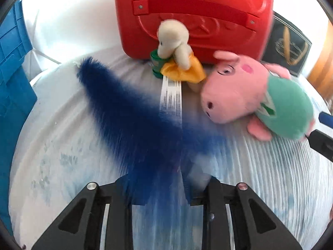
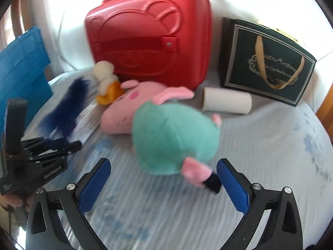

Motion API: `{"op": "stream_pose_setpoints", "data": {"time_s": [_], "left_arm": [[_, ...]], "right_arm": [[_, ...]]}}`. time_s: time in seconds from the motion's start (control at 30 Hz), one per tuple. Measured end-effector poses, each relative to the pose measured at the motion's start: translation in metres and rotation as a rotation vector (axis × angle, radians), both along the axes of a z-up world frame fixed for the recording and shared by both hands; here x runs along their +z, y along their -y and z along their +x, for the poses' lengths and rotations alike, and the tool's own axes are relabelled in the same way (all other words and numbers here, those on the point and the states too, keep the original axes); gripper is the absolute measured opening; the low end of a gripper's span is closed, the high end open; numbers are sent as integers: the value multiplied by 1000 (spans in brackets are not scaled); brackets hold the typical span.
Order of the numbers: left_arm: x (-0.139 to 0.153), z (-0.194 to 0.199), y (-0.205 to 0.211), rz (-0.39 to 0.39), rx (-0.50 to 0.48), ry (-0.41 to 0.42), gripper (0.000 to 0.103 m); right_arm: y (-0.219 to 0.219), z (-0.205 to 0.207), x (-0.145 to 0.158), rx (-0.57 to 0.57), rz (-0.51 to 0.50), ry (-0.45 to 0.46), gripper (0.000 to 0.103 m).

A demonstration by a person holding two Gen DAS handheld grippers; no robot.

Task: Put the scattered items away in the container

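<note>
My left gripper (image 1: pixel 161 189) is shut on a blue furry toy (image 1: pixel 124 112) with a long white label (image 1: pixel 171 98); it also shows in the right wrist view (image 2: pixel 62 112), where the left gripper (image 2: pixel 70 143) is at the left. A pink pig plush in a green dress (image 2: pixel 166 129) lies on the bed in front of my open, empty right gripper (image 2: pixel 163 177); the pig also shows in the left wrist view (image 1: pixel 249 95). A small white plush in a yellow dress (image 1: pixel 177 48) leans on the red case (image 1: pixel 197 10). A blue crate (image 1: pixel 12 66) stands at the left.
A dark green gift bag (image 2: pixel 268 62) stands right of the red case (image 2: pixel 149 37). A white roll (image 2: pixel 226 102) lies in front of the bag. A small green pot (image 1: pixel 156 64) sits by the white plush. The blue crate (image 2: pixel 22 66) is at the bed's left edge.
</note>
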State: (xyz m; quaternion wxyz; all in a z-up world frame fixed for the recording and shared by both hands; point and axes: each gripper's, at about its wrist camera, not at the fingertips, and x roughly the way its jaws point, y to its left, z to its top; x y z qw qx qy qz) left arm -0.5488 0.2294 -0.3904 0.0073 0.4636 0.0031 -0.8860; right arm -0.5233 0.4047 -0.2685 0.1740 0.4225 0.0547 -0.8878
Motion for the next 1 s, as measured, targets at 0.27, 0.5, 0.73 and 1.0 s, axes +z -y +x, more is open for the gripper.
{"op": "stream_pose_setpoints", "data": {"time_s": [0.27, 0.5, 0.73, 1.0], "left_arm": [[-20, -36, -9, -7, 21, -25, 54], [-11, -53, -17, -8, 9, -31, 23], [-9, -9, -8, 21, 33, -21, 23], [9, 51, -13, 35, 25, -21, 23]], "right_arm": [[-7, -44, -32, -9, 18, 6, 103], [-12, -71, -53, -117, -6, 36, 100], [-23, -26, -43, -181, -50, 105, 81], [-32, 65, -28, -127, -159, 195, 75]]}}
